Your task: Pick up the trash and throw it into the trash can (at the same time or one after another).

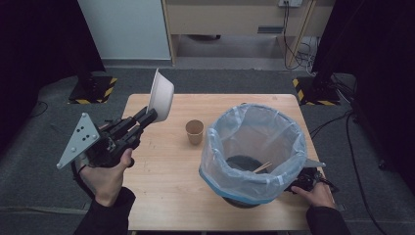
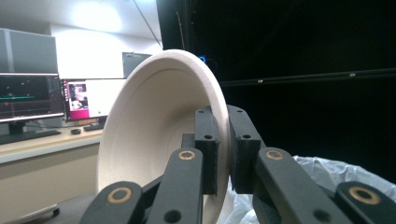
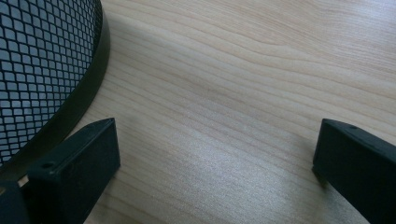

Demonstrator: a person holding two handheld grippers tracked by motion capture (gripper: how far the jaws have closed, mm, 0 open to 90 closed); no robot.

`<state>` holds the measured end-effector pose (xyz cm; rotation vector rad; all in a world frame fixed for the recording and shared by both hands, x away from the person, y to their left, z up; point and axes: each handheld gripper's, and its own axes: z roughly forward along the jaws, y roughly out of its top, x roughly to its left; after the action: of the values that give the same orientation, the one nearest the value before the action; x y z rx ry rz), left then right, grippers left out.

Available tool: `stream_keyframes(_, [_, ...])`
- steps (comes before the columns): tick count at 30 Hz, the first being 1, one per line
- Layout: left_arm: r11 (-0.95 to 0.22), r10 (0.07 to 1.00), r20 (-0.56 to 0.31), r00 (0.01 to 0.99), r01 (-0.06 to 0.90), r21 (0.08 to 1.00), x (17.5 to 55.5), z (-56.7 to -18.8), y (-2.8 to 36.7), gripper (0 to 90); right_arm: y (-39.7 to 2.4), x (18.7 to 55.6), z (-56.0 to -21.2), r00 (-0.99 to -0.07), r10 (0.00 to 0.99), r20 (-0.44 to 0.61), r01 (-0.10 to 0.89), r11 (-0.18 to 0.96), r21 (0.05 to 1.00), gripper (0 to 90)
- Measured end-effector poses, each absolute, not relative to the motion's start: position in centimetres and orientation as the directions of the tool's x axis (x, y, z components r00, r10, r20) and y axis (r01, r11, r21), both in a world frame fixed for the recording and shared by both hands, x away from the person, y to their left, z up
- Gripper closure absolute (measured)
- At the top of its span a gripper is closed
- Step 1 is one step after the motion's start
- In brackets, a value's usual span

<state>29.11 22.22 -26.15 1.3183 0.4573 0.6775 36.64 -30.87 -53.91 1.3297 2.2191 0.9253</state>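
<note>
A pale wooden counter (image 1: pixel 166 181) sits mid-frame on grey carpet in the high view, with dark curtains at both sides and a light wall along the top; in the left half, the left tool (image 1: pixel 150 115) is raised above the counter's upper left corner, its jaws pinched together on the rim of a white bowl (image 1: pixel 161 95), which is tipped on edge; in the left gripper view the bowl (image 2: pixel 154 135) stands at centre, its wall between the two black pads; a paper cup (image 1: pixel 194 131) stands upright at mid-counter, just left of a mesh bin (image 1: pixel 254 147) lined with a bluish bag; at lower right the right tool (image 3: pixel 215 154) rests with jaws wide apart over bare wood, the bin's mesh (image 3: pixel 42 65) just beside one jaw.
</note>
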Motion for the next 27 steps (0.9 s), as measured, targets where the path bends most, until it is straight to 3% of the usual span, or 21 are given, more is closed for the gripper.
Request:
stream_keyframes(15, [0.158,0.628,0.077,0.774,-0.224,0.962,28.4,-25.2,20.5,83.6,-30.9,36.6,-53.9,-0.473,0.881,0.003,0.622,0.332,0.709,0.7])
stream_keyframes(27, [0.184,0.566,0.083,0.820,-0.224,0.957,29.3,-24.6,16.3,83.6,-30.8,36.7,-53.9,-0.471,0.882,0.004,0.624,0.329,0.709,0.6])
